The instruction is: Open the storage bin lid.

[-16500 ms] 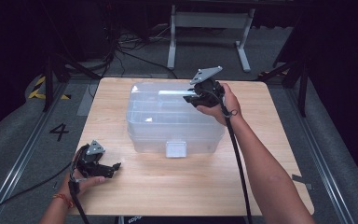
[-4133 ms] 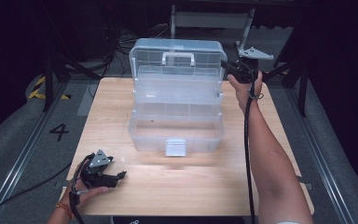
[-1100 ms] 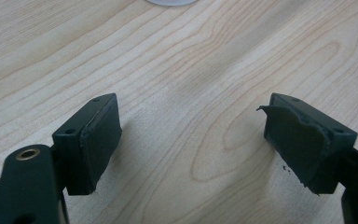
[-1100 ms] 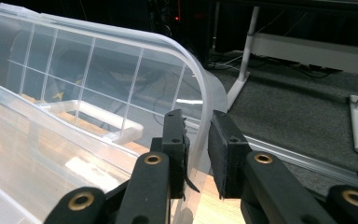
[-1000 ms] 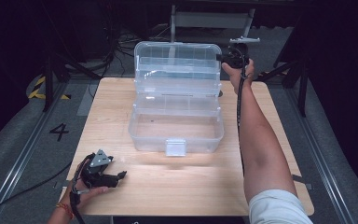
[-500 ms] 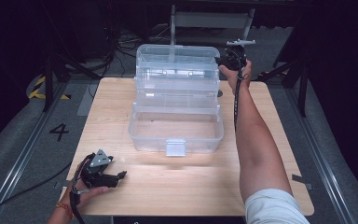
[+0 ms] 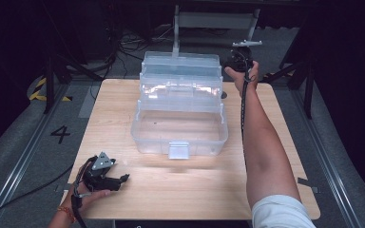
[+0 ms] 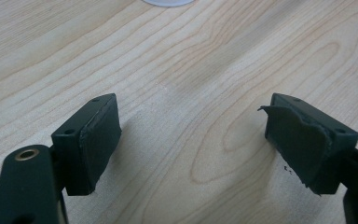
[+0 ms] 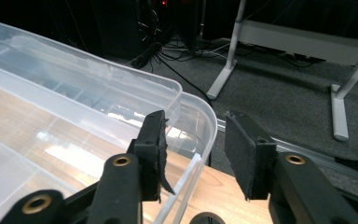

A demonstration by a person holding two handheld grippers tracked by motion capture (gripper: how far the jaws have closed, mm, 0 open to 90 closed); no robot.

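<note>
**Resting and reaching: two grippers at an opened clear box**

Resting at the near left corner of the wooden table (image 7: 123, 118), the left gripper (image 7: 116, 179) lay low over the bare wood, held by the person's left hand (image 7: 86, 194). Its two jaws stood wide apart with nothing between them, and the torn pad (image 8: 298, 144) on one jaw was visible in the left gripper view. The clear plastic box (image 7: 179, 127) sat at the middle of the table, well apart from that gripper, with its latch (image 7: 178, 150) facing the person. The lid (image 7: 180, 64) stood raised at the far side, behind a stepped-back inner tray (image 7: 180, 91). At the far right, the outstretched right arm (image 7: 264, 142) held the right gripper (image 9: 193, 156) at the lid's right corner. Its jaws were parted and straddled the rounded rim (image 9: 208, 126) of the lid without clamping it. A grey floor (image 7: 38, 156) surrounded the table.
</note>
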